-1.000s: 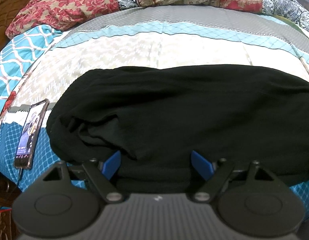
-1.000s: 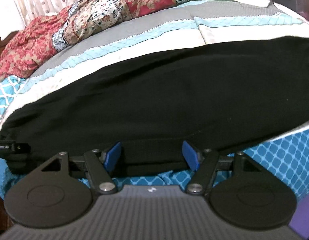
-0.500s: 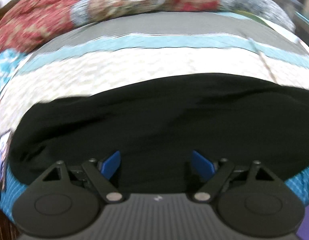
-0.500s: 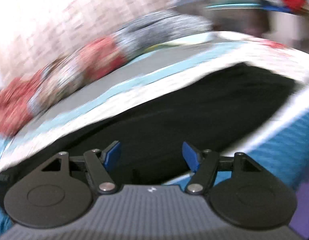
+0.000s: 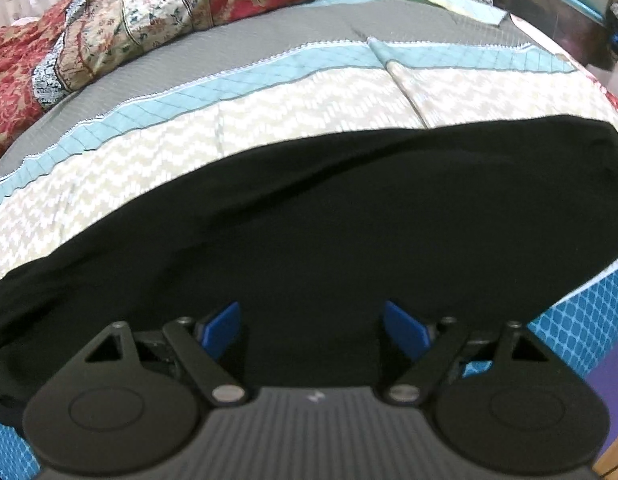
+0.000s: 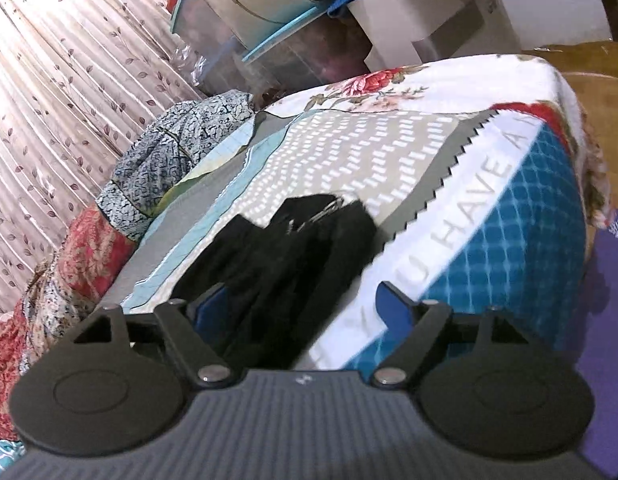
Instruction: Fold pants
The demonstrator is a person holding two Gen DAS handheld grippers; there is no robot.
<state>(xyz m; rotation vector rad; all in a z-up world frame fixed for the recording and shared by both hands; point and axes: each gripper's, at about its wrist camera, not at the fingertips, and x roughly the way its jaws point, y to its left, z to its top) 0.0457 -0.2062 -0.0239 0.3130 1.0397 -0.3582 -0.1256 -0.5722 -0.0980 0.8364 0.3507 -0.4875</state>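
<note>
Left wrist view: left gripper (image 5: 312, 322) wide open, empty, now over middle of black pants (image 5: 349, 216) on bed quilt (image 5: 229, 128).
Right wrist view: right gripper (image 6: 305, 308) swung toward leg end, jaws just opened wider, nothing pinched; next fold likely.

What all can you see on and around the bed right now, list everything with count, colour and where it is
pants: one, black, spread along the near edge of the bed
bedsheet: one, blue, cream, grey and teal bands, under the pants
quilt: one, red and cream floral patchwork, bunched along the far side of the bed
curtain: one, pale with a leaf print, behind the bed
storage bins: stacked, clear with teal rims, beyond the bed's end
mat: one, purple, on the floor by the bed
left gripper: one, black, blue pads, open over the pants
right gripper: one, black, blue pads, open, jaws just widened
</note>
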